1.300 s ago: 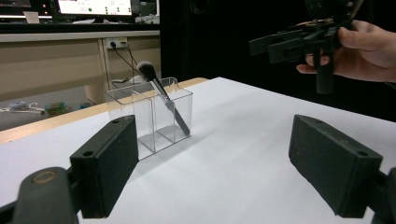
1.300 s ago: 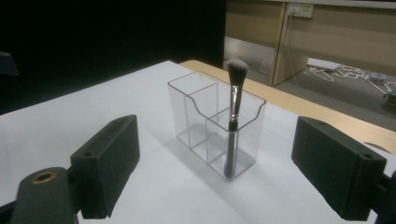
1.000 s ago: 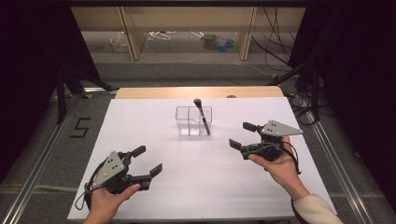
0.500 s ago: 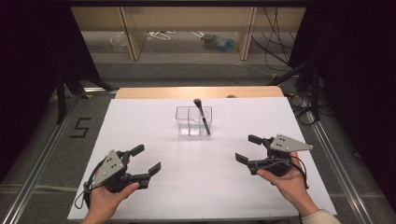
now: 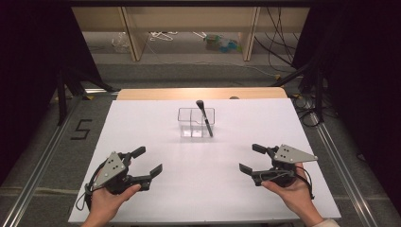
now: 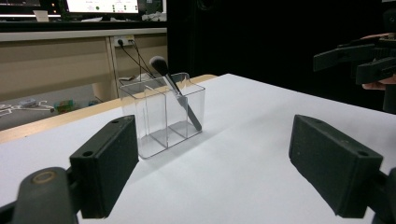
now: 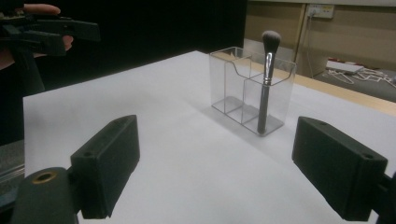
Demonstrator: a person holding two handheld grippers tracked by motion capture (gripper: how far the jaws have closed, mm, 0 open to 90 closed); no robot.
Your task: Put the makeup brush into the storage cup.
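Note:
A clear plastic organizer (image 5: 196, 122) (image 6: 161, 116) (image 7: 250, 88) with compartments stands at the middle rear of the white table (image 5: 208, 189). A makeup brush (image 5: 205, 118) (image 6: 176, 91) (image 7: 266, 79) leans in its right compartment, bristles up. My left gripper (image 5: 147, 161) (image 6: 215, 168) rests low at the front left, open with nothing between its jaws. At the front right, my right gripper (image 5: 251, 158) (image 7: 217, 170) is also open and holds nothing. Both point toward the organizer, well short of it.
A wooden strip (image 5: 203, 93) runs along the table's far edge. Shelving legs and cables (image 5: 189, 40) lie on the floor beyond. A metal rail (image 5: 340, 165) borders the right side, and a "5" mark (image 5: 81, 128) is on the floor at left.
My right gripper has drawn back toward the front edge and lower, away from the organizer. The left gripper has stayed put.

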